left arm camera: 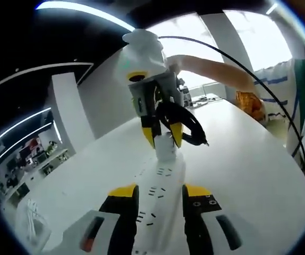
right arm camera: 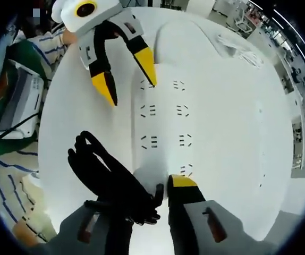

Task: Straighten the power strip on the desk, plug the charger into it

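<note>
White bench (left arm camera: 259, 170), bright windowed room, shelves off to one side.
Your right gripper (right arm camera: 163, 192) clamps the charger (right arm camera: 151, 180) over the strip (right arm camera: 163, 122); your left gripper (left arm camera: 159, 192) hangs spread astride it.

The coiled black cable (right arm camera: 112, 183) hides the right claw's (right arm camera: 160, 188) left jaw tip.
</note>
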Demonstrator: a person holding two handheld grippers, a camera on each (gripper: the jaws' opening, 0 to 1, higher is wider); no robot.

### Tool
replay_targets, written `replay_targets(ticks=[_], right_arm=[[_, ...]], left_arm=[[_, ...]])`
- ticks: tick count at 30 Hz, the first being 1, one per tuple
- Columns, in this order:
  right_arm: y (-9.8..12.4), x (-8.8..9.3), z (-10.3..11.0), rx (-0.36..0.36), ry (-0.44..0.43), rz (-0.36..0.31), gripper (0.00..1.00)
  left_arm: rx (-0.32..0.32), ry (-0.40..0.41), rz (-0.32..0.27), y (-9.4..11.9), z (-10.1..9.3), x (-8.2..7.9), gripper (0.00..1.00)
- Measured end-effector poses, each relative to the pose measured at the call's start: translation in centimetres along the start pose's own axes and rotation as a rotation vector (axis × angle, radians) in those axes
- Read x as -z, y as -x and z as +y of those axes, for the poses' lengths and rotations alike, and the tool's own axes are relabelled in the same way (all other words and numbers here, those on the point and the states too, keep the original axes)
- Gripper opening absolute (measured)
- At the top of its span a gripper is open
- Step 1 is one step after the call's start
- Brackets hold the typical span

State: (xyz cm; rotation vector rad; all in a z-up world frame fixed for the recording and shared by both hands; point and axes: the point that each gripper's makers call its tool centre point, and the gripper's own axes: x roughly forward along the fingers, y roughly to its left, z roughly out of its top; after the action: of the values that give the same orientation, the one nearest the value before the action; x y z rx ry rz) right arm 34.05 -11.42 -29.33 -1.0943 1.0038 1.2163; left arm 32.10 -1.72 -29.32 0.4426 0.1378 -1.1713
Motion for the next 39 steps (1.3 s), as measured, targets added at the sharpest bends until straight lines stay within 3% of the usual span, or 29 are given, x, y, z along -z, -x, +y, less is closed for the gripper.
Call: replay_targets(ticks=[10, 18, 27, 39], right_arm=[[-0.5, 0.0, 0.3, 0.034, 0.015, 0.069, 0.22], [-0.4, 0.0, 0.2, 0.045, 0.017, 0.075, 0.22], [-0.5, -0.1, 0.4, 0.06, 0.017, 0.06, 0.23], [-0.5, -0.4, 0.3, 0.079, 0.002, -0.01, 0.23]], left_arm=[[0.002, 0.0, 0.0, -0.3, -0.2, 0.0, 0.32], [0.006, 0.002, 0.007, -0.4, -0.3, 0.2, 0.32], [0.0, 0.024, 0.011, -0.2, 0.1, 0.4, 0.32], [0.001, 0.044, 0.017, -0.1, 0.1, 0.7, 0.33]])
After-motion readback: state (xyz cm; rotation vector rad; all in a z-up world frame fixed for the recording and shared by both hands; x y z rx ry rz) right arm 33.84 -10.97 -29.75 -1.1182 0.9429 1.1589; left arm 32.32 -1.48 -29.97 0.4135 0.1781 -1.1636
